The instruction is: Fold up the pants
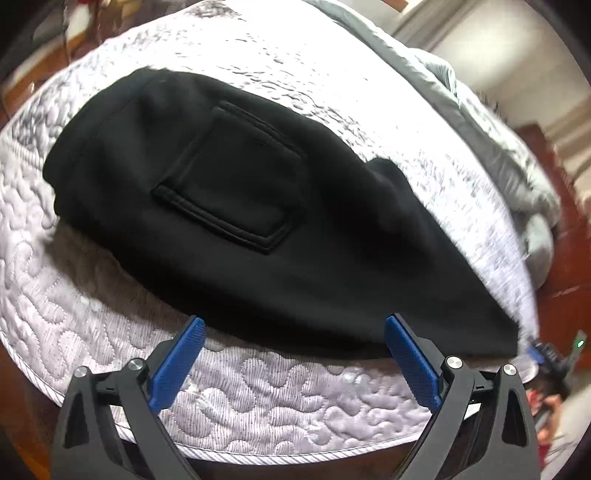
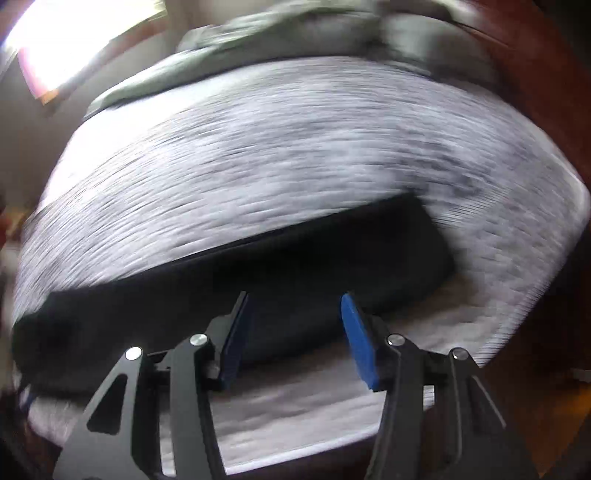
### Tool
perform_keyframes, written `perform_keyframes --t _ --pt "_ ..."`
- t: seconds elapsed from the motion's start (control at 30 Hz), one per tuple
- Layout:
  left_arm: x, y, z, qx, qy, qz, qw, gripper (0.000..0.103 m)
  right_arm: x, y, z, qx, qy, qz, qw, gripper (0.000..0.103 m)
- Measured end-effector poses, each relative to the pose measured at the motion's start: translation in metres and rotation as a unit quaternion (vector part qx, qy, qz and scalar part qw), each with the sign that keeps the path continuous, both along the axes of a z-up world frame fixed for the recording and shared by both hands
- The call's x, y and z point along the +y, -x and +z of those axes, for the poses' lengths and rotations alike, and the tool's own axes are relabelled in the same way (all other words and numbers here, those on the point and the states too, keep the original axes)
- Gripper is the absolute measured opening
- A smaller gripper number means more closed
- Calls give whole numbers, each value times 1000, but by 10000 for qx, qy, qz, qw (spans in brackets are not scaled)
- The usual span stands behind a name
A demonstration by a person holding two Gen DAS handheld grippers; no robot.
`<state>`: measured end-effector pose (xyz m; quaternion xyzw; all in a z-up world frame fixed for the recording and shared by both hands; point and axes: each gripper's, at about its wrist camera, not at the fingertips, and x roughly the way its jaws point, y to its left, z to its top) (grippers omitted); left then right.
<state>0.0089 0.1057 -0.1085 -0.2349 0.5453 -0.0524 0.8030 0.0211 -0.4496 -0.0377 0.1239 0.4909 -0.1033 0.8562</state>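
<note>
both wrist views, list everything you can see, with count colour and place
pants: one, black, lying folded on the mattress, patch pocket facing up
mattress: one, white quilted, under the pants
bedding: one heap, grey, along the far edge of the mattress
bed frame: reddish-brown wood, beside the mattress
window: one, bright, top left of the right wrist view
left hand-held gripper: one, black with blue pads, open, empty, at the pants' near edge
right hand-held gripper: one, black with blue pads, open, empty, over the pants; view blurred
</note>
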Motion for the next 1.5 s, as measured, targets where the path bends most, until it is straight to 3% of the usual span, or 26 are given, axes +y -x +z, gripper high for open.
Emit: perform_keyframes --t 0.17,0.27,0.4,0.47,0.53,0.7,0.73,0.9,1.0,1.1,1.2,1.27,1.37,1.43,1.5 --pt "6 -18 -6 170 24 -16 9999 97 112 -29 -17 281 -153 1454 9889 51" --pt "12 -24 -14 307 309 14 9991 91 160 -37 -36 538 -253 1917 9797 51" --pt "15 -32 -25 456 519 74 9976 76 193 -45 -57 802 -300 2183 9721 52" --pt "22 -33 -28 486 608 177 9968 67 197 -46 -66 920 -297 2187 9710 55" --pt "27 -33 -29 536 485 352 9968 22 198 -44 -74 1046 -313 2172 9700 56" --pt "42 -23 -31 435 723 625 9945 11 196 -42 -81 1070 -318 2187 9694 63" --pt "44 -18 -30 399 704 689 9943 5 196 -42 -80 1074 -329 2185 9693 63" --pt "40 10 -15 158 486 857 9950 3 193 -39 -77 1082 -262 2182 9695 64" --pt "33 6 -32 318 128 732 9967 3 190 -39 -83 1134 -263 2132 9701 66" --pt "33 1 -39 358 87 718 9967 4 190 -39 -85 1125 -224 2133 9702 66" --pt "28 6 -16 154 -201 632 9977 10 185 -37 -78 1032 -317 2118 9713 66" --pt "16 14 13 -236 -848 598 9943 9 179 -36 -70 942 -337 2028 9741 66" --pt "-13 15 38 -661 -1045 252 9920 18 174 -38 -66 860 -368 1915 9770 66" --pt "-36 2 35 -690 -1023 -140 9923 28 174 -40 -69 884 -356 1894 9773 66" --pt "-53 -11 21 -576 -1052 -424 9919 28 176 -43 -77 983 -331 1890 9765 66"
